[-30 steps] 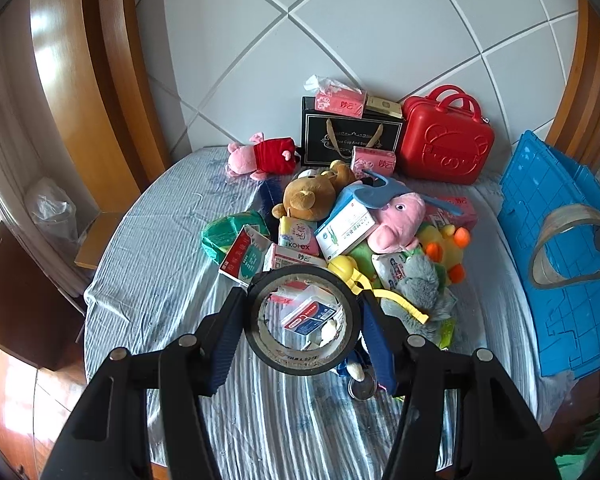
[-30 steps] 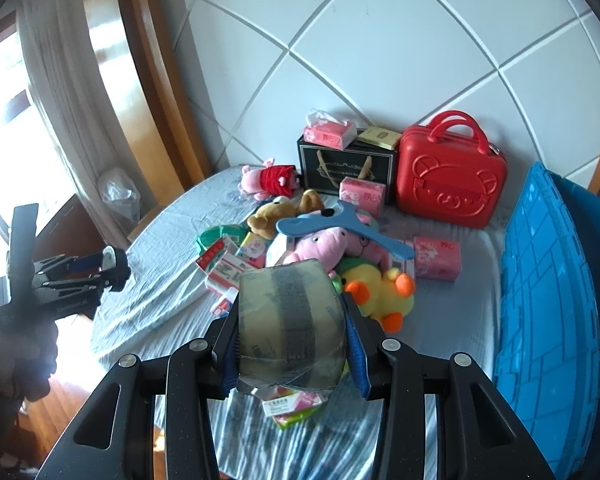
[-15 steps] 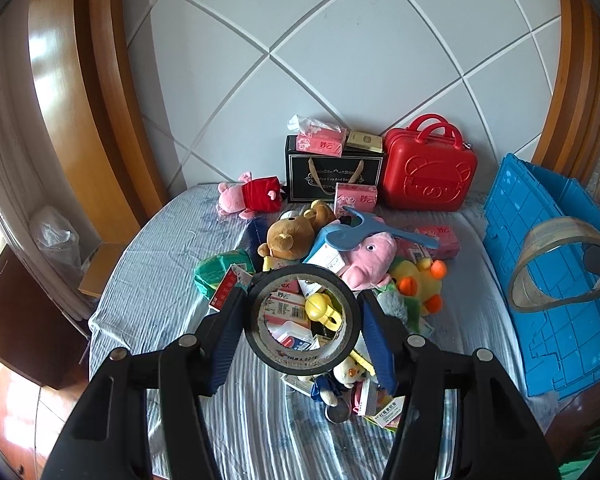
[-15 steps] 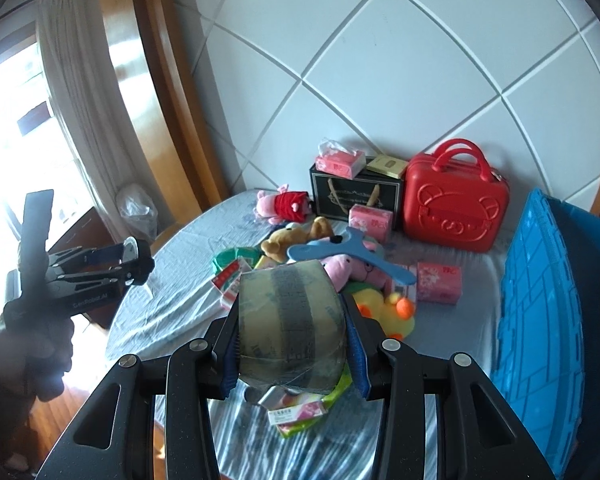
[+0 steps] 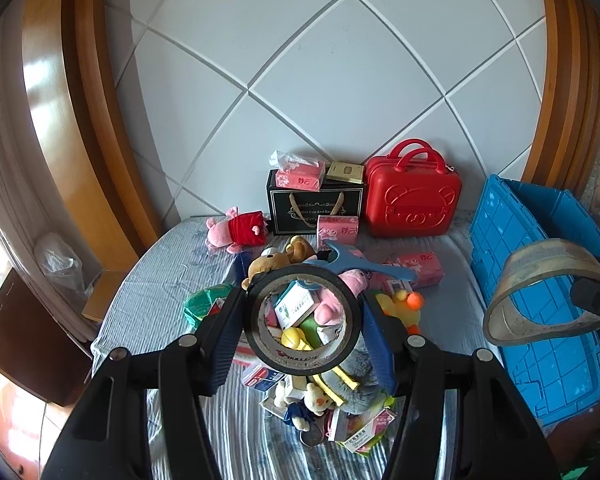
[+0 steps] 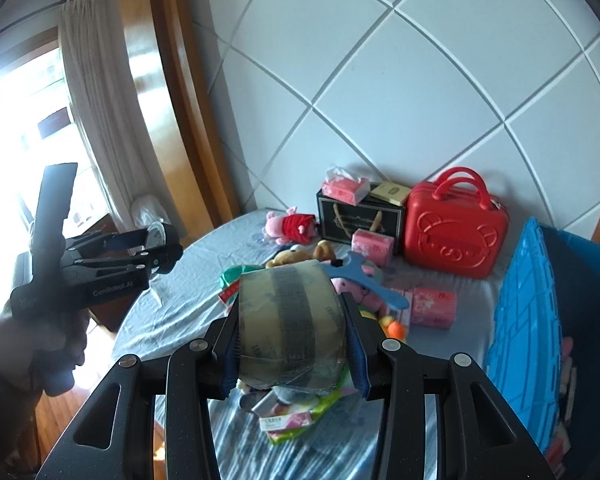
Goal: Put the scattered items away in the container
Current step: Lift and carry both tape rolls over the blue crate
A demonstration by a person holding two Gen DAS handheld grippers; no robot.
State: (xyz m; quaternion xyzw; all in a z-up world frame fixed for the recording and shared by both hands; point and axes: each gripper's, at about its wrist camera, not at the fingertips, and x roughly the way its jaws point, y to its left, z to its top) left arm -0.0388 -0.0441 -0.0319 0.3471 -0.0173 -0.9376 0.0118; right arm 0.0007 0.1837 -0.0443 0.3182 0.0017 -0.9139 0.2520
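Observation:
My left gripper [image 5: 302, 320] is shut on a black tape roll [image 5: 300, 364], held upright so the pile shows through its hole. My right gripper [image 6: 292, 344] is shut on a wide tan tape roll [image 6: 288, 304]. Both hang above the near end of a bed with a striped sheet [image 5: 172, 280]. The scattered pile [image 5: 332, 312] of plush toys, small boxes and a blue hanger [image 5: 364, 264] lies below them. The open blue crate [image 5: 540, 240] stands at the right. In the left wrist view the tan roll [image 5: 548, 252] hangs in front of the crate. The right wrist view shows the left gripper [image 6: 168, 248] far left, held by a hand.
A red case [image 5: 412, 200], a black gift bag [image 5: 312, 208] with tissue packs on top and a pink plush pig [image 5: 240, 228] stand at the headboard wall. A wooden frame [image 5: 80, 140] and a dark cabinet [image 5: 20, 340] are left of the bed.
Both grippers have risen and drawn back from the pile with their rolls still held. The pile sits smaller and lower in both views, with more wall showing.

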